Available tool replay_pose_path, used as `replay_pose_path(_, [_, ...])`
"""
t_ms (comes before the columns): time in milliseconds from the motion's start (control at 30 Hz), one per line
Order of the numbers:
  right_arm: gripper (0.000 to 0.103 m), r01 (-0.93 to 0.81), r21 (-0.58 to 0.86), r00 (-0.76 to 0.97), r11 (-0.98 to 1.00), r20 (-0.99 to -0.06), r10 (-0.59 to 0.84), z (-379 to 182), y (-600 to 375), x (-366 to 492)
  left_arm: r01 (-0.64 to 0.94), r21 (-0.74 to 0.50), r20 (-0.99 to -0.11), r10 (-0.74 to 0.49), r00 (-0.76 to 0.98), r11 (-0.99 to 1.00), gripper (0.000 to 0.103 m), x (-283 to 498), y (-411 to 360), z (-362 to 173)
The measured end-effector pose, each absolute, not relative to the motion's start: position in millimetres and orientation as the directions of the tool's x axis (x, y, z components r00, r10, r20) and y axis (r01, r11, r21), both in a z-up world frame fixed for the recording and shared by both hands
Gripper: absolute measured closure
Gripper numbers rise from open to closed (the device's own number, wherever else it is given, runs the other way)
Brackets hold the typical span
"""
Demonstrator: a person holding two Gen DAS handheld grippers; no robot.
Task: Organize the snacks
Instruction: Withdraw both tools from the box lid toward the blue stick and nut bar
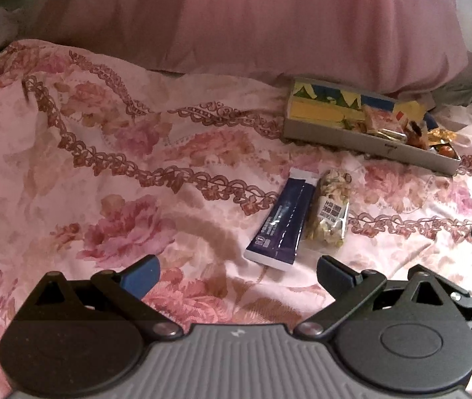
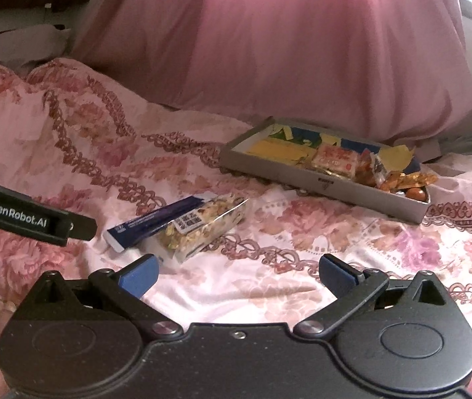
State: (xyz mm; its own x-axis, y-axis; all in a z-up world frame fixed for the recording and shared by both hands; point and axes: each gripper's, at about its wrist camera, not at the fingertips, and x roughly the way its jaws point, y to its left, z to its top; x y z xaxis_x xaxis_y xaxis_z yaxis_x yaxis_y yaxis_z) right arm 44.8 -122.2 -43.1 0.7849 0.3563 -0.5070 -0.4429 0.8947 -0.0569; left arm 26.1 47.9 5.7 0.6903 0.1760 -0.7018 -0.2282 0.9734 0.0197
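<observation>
With both grippers' fingers spread and empty, pinch the light, crinkly nut packet mid-body, beside the blue tube.

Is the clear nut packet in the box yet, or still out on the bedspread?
Out. The clear nut packet lies on the bedspread beside the dark blue tube, short of the box.

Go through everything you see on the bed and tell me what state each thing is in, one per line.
Left tool: open, empty.
Right tool: open, empty.
Box: open on top, snacks piled at one end.
Blue tube: lying flat outside the box.
Nut packet: sealed, lying beside the tube, outside the box.
Bedspread: wrinkled.
</observation>
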Motion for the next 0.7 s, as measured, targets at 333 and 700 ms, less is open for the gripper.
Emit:
replay_pose_path(333, [0.001, -0.475, -0.068, 0.759, 0.877, -0.535, 0.369, -50.3, -111.1, 48.4, -0.269, 0.077, -0.712, 0.242, 0.659, 0.960, 0.001, 29.3, 50.6, 3.8])
replay_pose_path(700, [0.001, -0.547, -0.155, 0.730, 0.823, -0.570, 0.377, -65.1, -74.7, 78.5, -0.333, 0.122, -0.705, 0.318, 0.634, 0.935, 0.001, 32.3, 58.5, 2.5])
